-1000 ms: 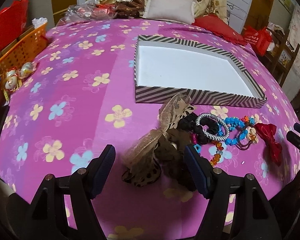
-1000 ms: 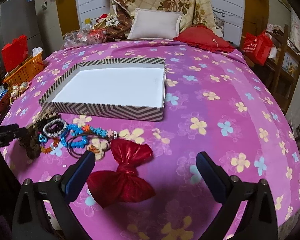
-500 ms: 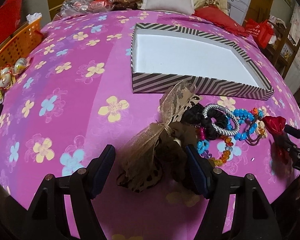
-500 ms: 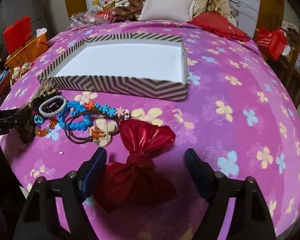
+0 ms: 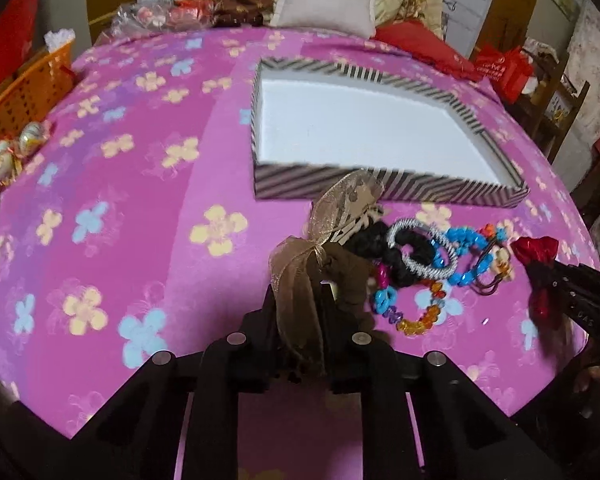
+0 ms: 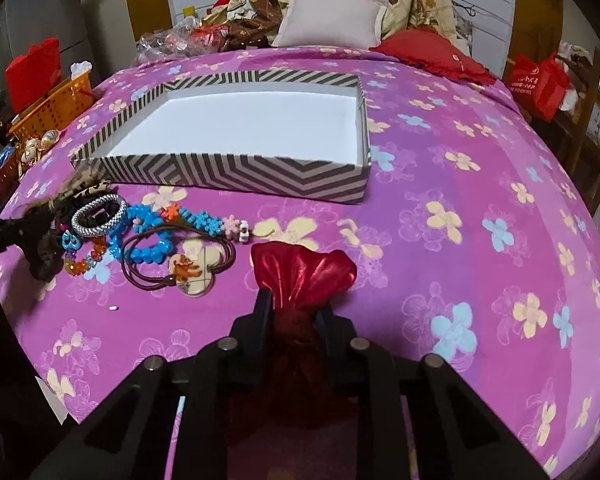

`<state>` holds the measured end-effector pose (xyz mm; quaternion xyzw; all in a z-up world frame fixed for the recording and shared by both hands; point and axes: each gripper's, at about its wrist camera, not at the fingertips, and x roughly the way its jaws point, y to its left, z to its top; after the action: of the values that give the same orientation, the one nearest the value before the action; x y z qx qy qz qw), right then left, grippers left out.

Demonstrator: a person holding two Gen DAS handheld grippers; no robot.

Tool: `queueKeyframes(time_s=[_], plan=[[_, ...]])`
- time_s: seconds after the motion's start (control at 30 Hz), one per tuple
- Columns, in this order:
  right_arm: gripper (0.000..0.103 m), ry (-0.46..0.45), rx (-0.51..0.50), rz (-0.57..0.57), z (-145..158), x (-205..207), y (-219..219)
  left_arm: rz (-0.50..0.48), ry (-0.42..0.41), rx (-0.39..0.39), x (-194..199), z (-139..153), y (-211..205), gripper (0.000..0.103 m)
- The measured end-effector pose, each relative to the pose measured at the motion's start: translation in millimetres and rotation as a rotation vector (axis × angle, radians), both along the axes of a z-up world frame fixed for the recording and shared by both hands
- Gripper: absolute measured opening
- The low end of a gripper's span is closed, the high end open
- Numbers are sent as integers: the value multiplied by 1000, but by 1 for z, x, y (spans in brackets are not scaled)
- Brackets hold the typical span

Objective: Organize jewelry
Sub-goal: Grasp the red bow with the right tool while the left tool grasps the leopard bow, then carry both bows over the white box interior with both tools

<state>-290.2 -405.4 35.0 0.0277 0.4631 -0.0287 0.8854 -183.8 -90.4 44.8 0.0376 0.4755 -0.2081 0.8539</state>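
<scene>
Pink bedspread [image 5: 140, 208] | left gripper [image 5: 300, 300] fingers, open before, now clamp gauze bow [image 5: 300, 264] | right gripper [image 6: 294, 304] fingers closing on red bow [image 6: 304, 272]

The bed cover [image 6: 480, 208] is soft cloth, matt, pink with printed flowers; the box [image 6: 236, 174] is striped card outside, smooth white inside; the red bow [image 6: 304, 276] is shiny, thin cloth; the brown bow [image 5: 340, 208] is see-through net cloth; the blue beads [image 6: 152, 250] are glossy plastic; the silver bangle [image 6: 98, 216] glitters; the basket [image 6: 56, 110] is orange plastic; each hand-held gripper is matt black.
</scene>
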Motion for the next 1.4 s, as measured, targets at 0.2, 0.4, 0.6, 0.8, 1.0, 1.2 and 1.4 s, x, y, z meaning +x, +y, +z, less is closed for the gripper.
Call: queueKeyframes(time_s=[0.2, 0.4, 0.6, 0.8, 1.0, 1.2, 1.4], plan=[[21, -39, 11, 2, 17, -5, -1, 23, -56, -29, -6, 29, 10, 0], [21, -83, 32, 12, 37, -4, 2, 14, -97, -52, -7, 50, 8, 0], [21, -92, 24, 29, 43, 2, 9, 14, -115, -54, -1, 58, -1, 0], [21, -98, 22, 43, 46, 9, 14, 19, -133, -46, 7, 64, -10, 0], [21, -118, 12, 44, 54, 19, 14, 18, -157, -44, 16, 70, -23, 0], [21, -137, 11, 38, 60, 35, 13, 12, -169, -44, 30, 74, -36, 0], [21, -138, 19, 40, 61, 52, 11, 8, -167, -36, 42, 73, -48, 0]])
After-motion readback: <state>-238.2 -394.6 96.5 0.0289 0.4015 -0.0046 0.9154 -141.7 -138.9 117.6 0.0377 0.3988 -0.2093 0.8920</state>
